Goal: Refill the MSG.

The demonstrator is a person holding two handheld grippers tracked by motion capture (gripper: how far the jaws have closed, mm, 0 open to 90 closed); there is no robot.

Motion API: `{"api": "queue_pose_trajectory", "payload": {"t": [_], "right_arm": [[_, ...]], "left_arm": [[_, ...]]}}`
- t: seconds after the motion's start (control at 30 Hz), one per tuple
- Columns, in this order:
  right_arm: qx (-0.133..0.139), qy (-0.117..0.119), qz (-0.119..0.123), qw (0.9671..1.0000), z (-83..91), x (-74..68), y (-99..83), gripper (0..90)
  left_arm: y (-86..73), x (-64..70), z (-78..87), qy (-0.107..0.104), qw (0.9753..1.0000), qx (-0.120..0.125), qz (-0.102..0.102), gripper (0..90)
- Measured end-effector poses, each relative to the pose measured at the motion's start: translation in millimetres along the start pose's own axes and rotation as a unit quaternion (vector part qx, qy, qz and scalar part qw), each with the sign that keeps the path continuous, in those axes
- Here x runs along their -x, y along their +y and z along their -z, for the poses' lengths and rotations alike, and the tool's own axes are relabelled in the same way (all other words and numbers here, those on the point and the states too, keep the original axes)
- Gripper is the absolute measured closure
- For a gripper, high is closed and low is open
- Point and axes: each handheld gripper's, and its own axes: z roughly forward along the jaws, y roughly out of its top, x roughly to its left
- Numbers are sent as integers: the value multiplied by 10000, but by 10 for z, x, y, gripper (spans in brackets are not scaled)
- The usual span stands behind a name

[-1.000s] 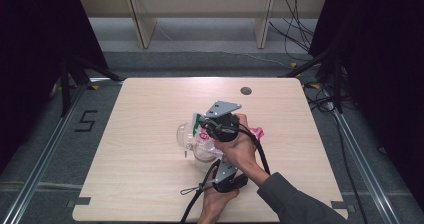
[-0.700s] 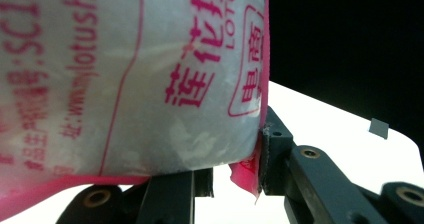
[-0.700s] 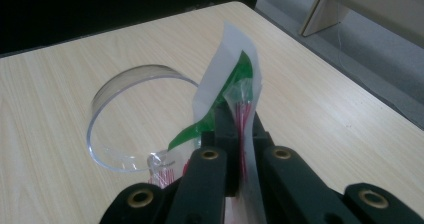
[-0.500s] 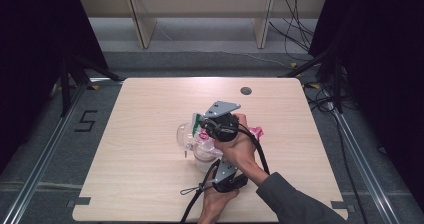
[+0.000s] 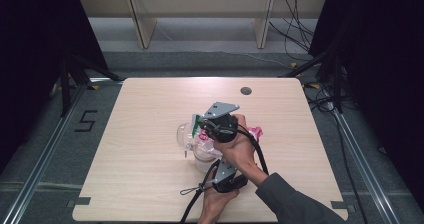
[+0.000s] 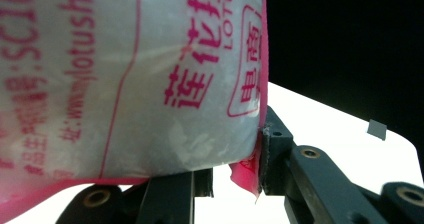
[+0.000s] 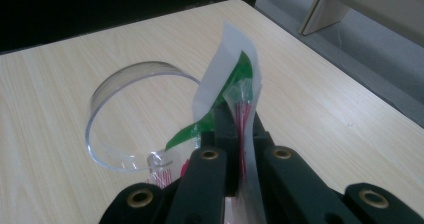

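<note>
On the middle of the wooden table (image 5: 150, 129) lies a clear plastic jar (image 5: 186, 135) on its side, its round open mouth (image 7: 131, 116) facing the right gripper's camera. The person's right gripper (image 5: 202, 124), held from above with its grey plate on top, pinches the top edge of a white and green packet (image 7: 231, 79); seen along that gripper, its two black jaws are pressed tight together on the packet's sealed strip, which stands up just beside the jar's rim. Nearer the person, the left gripper (image 5: 220, 171) sits low over the table's near edge. Its own camera looks at a pale bag with pink printing (image 6: 130, 74) clamped between its jaws, the bag's pink seam lying against one jaw. Pink packaging (image 5: 255, 132) also peeks out to the right of the hands.
</note>
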Motion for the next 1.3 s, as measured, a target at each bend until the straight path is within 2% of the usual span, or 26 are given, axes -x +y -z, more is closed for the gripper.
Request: {"api": "queue_pose_trajectory", "payload": {"t": [0.03,0.07,0.2,0.23,0.27,0.33,0.37,0.63,0.7,0.87,0.9,0.93,1.1,1.13,1.23,1.27,1.3], "right_arm": [[-61,26,15,10000,-4,-8,-3,900],[-11,-27,41,10000,-16,-16,-4,900],[25,0,18,10000,-8,-10,10,900],[-16,22,88,10000,-17,-17,10,900],[-48,-15,18,10000,-18,-32,9,900],[-51,20,42,10000,-15,-14,17,900],[-1,-8,-20,10000,-15,-15,13,900],[-79,7,55,10000,-10,-14,22,900],[-17,-44,-6,10000,-25,-23,19,900],[-67,-69,49,9999,-30,-31,41,900],[-63,-91,136,9998,-39,-28,39,900],[-111,-54,87,9999,-36,-43,41,900],[-107,-20,166,9998,-18,-16,54,900],[-93,-85,93,9999,-25,-31,49,900],[-96,-11,128,9999,-21,-14,53,900],[-43,-72,27,10000,-25,-11,49,900],[-52,-64,17,10000,-28,-14,49,900]], "left_arm": [[-1,3,0,14,10000,12,8,722],[0,4,2,8,10000,29,2,721],[6,0,5,13,10000,40,8,722],[6,0,5,13,10000,40,8,721],[-9,45,-17,-293,9990,71,326,721],[-5,44,-16,-283,9989,81,357,721],[-4,43,-15,-286,9989,72,354,722],[-3,47,-16,-278,9990,82,347,721],[0,46,-19,-283,9989,85,361,721],[23,51,-37,-273,9988,123,397,719],[23,51,-35,-273,9988,128,390,719],[23,52,-31,-281,9988,151,379,720],[22,61,-28,-280,9988,152,360,720],[21,63,-28,-275,9989,156,351,719],[22,59,-27,-258,9990,148,331,720],[24,61,-29,-260,9990,149,335,719],[34,-20,16,-180,9990,-322,-241,719]]}}
